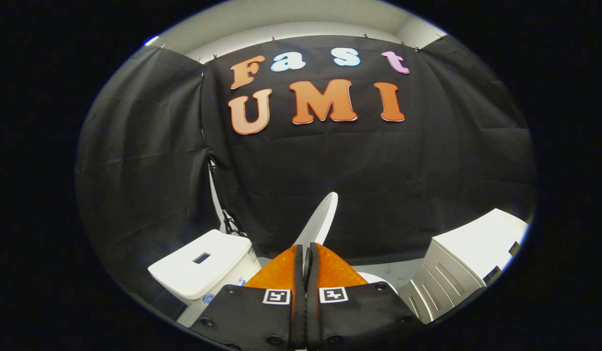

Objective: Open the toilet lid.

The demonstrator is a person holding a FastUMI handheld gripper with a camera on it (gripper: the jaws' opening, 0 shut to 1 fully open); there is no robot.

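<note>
Fingers of the gripper stand almost together, with a thin edge of white caught in the narrow slit between them — the toilet lid, whose rounded upper part rises tilted just beyond the tips and leans toward the black cloth wall. Both fingers seem to press on that edge, though the contact itself is hidden between them. Beside the fingers on one side sits the white toilet tank, its flat top carrying a small dark rectangular button recess; a thin white pipe and a dark hose run up the cloth just behind it. On the other side, well apart from the lid, stands a pale grey cabinet with ribbed front panels and a flat top. Between cabinet and fingers a strip of light floor shows below the cloth.
</note>
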